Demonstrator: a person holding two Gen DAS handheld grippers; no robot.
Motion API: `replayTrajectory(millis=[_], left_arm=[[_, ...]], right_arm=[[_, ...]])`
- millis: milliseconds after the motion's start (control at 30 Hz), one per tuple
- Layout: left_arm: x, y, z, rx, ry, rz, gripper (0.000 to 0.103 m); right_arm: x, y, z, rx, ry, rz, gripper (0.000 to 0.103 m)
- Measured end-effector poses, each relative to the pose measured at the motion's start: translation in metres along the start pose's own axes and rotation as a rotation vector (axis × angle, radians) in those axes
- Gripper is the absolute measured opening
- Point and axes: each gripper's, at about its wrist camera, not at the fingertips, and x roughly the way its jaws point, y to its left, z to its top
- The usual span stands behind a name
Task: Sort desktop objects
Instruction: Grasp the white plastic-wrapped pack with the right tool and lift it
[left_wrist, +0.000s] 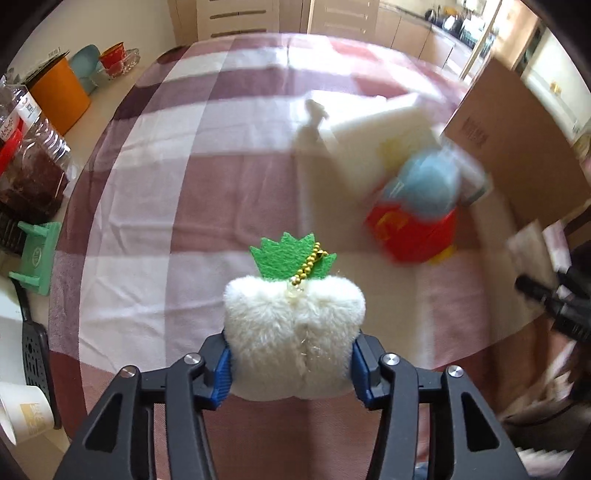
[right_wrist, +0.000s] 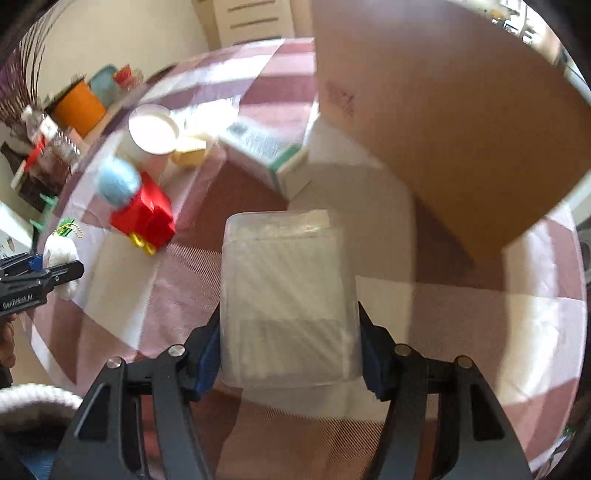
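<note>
Checked cloth (left_wrist: 147, 206) w/ red toy (left_wrist: 413, 229) nearby; left gripper (left_wrist: 291, 365) clamping plush (left_wrist: 295, 332), right gripper (right_wrist: 288, 354) clamping clear box (right_wrist: 288, 295).

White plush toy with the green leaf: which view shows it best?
The left wrist view: the plush toy fills the centre, sharp, squeezed between the left gripper's blue pads, its leaf and bead chain clear. The right wrist view shows it only small and partly hidden at the left edge.

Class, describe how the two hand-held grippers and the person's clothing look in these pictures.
Each hand-held gripper, left and right, has glossy black plastic fingers with triangular cutouts, silver round bolts and blue ribbed pads. The left one carries white lettering on its side. A pale knitted sleeve shows.
</note>
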Motion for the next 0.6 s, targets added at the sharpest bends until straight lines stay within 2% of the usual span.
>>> replayTrajectory(millis=[200, 367, 467, 600], left_arm=[[-0.055, -0.056, 0.061, 0.047, -0.158, -0.033, 0.052], [-0.112, -0.108, 0.108, 0.136, -0.308, -0.057, 0.052], [-0.138, -0.134, 0.133, 0.182, -0.360, -0.061, 0.052], [-0.149, -0.166, 0.156, 0.213, -0.372, -0.068, 0.052]], right_arm=[[-0.088, -0.028, 0.017, 0.115, -0.160, -0.043, 0.063], [-0.166, -0.053, 0.032, 0.185, -0.318, -0.145, 0.063], [-0.198, -0.065, 0.046, 0.227, -0.390, -0.193, 0.063], [-0.232, -0.083, 0.055, 0.273, -0.474, -0.241, 0.063]])
